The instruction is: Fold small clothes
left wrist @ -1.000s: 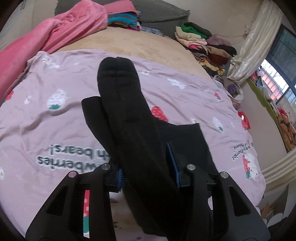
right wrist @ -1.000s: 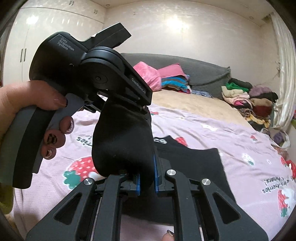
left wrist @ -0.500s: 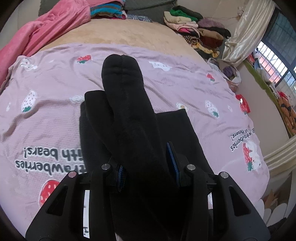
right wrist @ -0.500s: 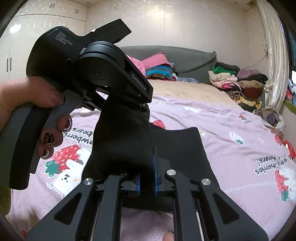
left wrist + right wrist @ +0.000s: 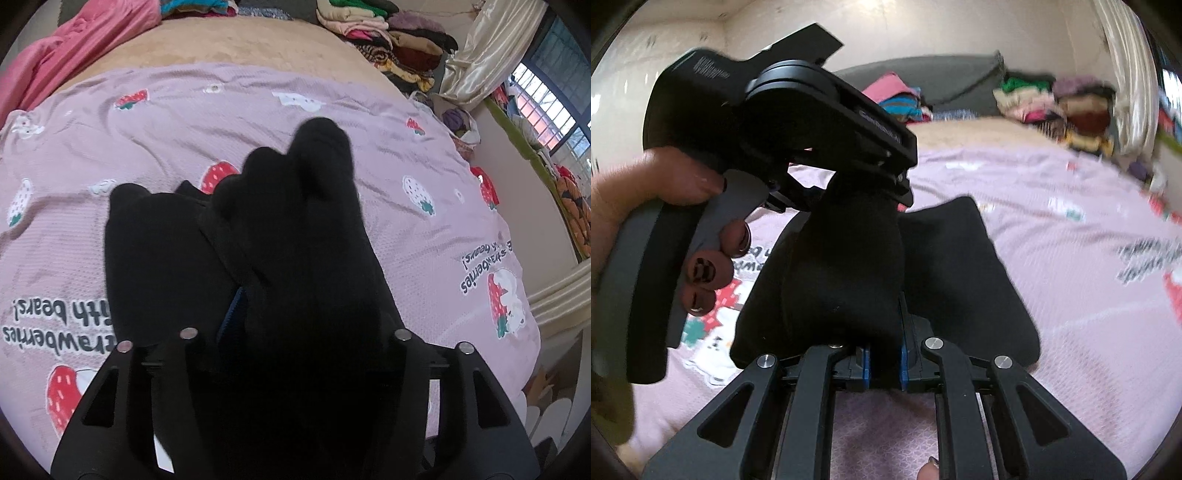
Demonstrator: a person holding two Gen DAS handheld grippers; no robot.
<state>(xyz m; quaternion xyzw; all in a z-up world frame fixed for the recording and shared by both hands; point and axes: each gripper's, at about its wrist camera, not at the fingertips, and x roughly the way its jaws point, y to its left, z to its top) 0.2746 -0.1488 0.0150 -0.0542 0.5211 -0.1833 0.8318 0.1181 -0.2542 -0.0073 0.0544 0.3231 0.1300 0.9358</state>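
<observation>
A black sock [image 5: 295, 229] is held between both grippers above the bed. My left gripper [image 5: 295, 325] is shut on one end of it; the sock bunches up and drapes forward over the jaws, hiding the pads. My right gripper [image 5: 882, 354] is shut on the other end of the sock [image 5: 846, 280], which rises to the left gripper's body [image 5: 798, 122] right in front. A flat black garment [image 5: 964, 273] lies under the sock on the pink strawberry blanket [image 5: 1071, 236]; it also shows in the left wrist view [image 5: 155, 251].
The pink blanket [image 5: 184, 122] covers the near part of the bed, with a tan sheet [image 5: 229, 40] beyond. Stacks of folded clothes [image 5: 391, 33] sit at the far right, a pink blanket heap [image 5: 74, 44] at the far left. A curtain and window are at right.
The sock, stretched long and straight before, has crumpled and shortened toward my left gripper. Both grippers have swung to the right over the black garment; the right view is blurred with motion.
</observation>
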